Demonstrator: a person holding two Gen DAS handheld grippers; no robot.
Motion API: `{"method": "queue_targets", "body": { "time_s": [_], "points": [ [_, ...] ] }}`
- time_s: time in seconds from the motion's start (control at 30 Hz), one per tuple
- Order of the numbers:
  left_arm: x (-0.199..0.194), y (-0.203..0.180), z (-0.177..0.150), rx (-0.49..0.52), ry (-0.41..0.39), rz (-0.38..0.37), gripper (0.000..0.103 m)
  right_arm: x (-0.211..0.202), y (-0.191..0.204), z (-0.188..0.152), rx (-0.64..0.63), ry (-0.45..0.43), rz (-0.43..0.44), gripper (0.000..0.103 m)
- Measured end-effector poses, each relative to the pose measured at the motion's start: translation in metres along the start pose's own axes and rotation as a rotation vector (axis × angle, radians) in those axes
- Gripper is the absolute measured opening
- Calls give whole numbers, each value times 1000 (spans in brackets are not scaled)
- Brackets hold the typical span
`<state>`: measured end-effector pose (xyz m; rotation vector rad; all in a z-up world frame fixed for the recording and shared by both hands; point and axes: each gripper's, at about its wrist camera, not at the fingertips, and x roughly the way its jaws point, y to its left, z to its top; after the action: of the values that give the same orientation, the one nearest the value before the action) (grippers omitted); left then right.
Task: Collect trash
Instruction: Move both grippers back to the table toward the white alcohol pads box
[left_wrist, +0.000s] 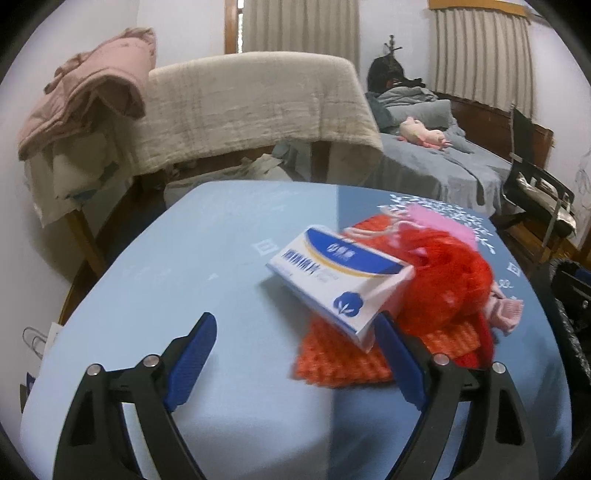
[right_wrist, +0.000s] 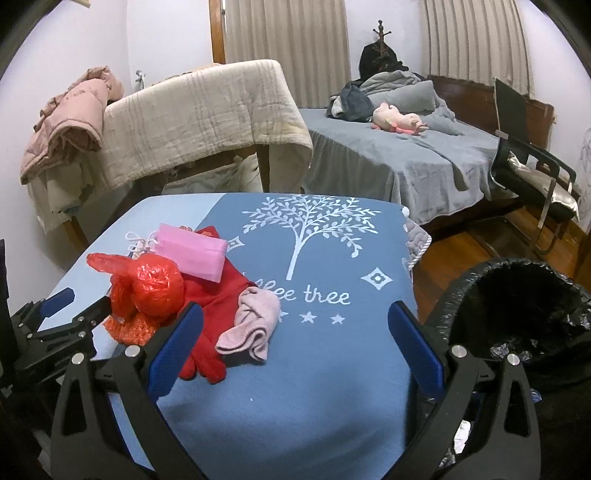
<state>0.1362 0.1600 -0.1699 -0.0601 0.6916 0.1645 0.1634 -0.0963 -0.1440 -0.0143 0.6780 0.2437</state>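
crowding the red bag (right_wrist: 157, 286): white box (left_wrist: 341, 282), pink pack (right_wrist: 192, 253), sock (right_wrist: 253, 323)

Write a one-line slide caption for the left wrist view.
Open left gripper nears a white-and-blue cardboard box lying on crumpled red plastic bag atop the blue tablecloth.

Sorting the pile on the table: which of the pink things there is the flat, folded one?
The bright pink mask packet behind the red bag; it lies flat and rectangular, while the pale pink sock is crumpled.
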Motion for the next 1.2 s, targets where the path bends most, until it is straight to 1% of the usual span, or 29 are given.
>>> {"method": "queue_targets", "body": {
  "time_s": [0.23, 0.37, 0.53, 0.6, 0.7, 0.8, 0.93, 1.07, 1.13, 1.2],
  "points": [
    [2, 28, -3, -46, 13, 75, 85, 10, 9, 0, -15, 12, 10, 97],
    [-5, 27, 0, -51, -9, 34, 85, 12, 9, -1, -15, 15, 12, 97],
    [-6, 1, 5, -14, -18, -43, 85, 14, 7, -2, -10, 20, 6, 97],
    [0, -6, 7, 2, -9, -47, 85, 14, 5, -2, -7, 22, 2, 97],
    [13, -12, 8, 9, 16, -37, 85, 14, 0, -2, -2, 22, -4, 97],
    [20, -7, 9, -21, 37, -29, 85, 15, -4, -3, 4, 23, -10, 97],
    [24, 12, 9, -50, 42, 19, 85, 18, -6, -4, 10, 29, -12, 97],
    [31, 40, 10, -109, 70, 80, 85, 22, -3, -3, 3, 30, -7, 97],
    [32, 48, 10, -132, 71, 89, 84, 24, -2, -3, 2, 31, -5, 97],
    [29, 46, 11, -123, 56, 79, 84, 27, -2, -2, 3, 32, -3, 97]
  ]
}}
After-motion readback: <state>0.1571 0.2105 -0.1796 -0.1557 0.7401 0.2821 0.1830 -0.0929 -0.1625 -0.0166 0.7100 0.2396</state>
